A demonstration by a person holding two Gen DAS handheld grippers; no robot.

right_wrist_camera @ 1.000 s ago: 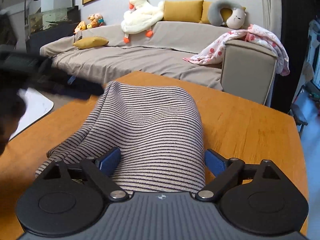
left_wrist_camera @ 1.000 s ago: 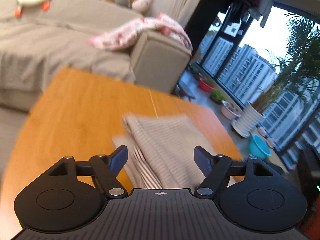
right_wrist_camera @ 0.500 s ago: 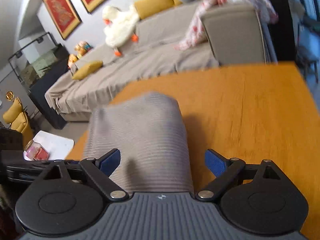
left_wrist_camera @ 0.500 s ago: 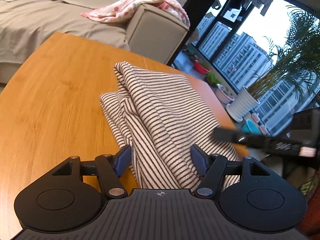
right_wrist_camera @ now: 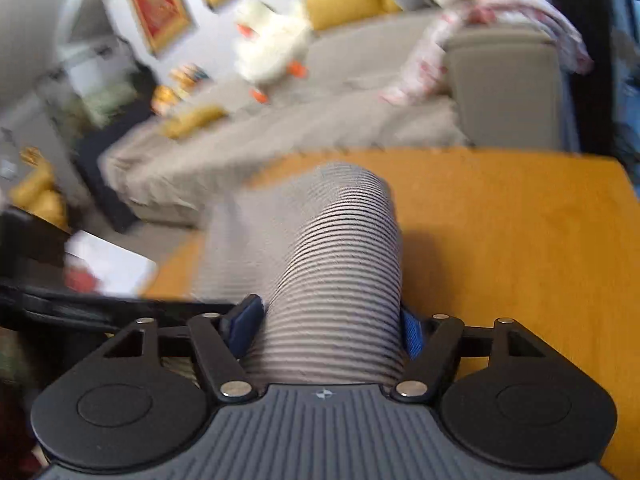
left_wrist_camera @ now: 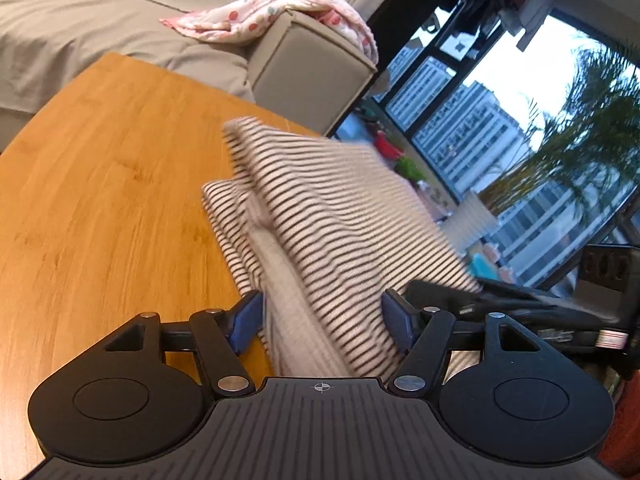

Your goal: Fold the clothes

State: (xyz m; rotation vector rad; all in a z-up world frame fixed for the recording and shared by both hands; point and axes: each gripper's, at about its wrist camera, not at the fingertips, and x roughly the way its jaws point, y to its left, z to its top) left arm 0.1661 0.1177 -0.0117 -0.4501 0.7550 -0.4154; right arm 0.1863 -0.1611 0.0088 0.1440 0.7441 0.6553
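You have one striped knit garment, one orange wooden bench, two black hand-held grippers.

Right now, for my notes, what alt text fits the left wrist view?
The left gripper straddles a bunched striped garment on a wooden table, its blue pads at the cloth's sides. Beyond are a grey sofa with a pink blanket and a city window.

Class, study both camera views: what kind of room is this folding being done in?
Most likely a home living room: a grey sofa with a plush duck, framed pictures on the wall, and a wooden table.
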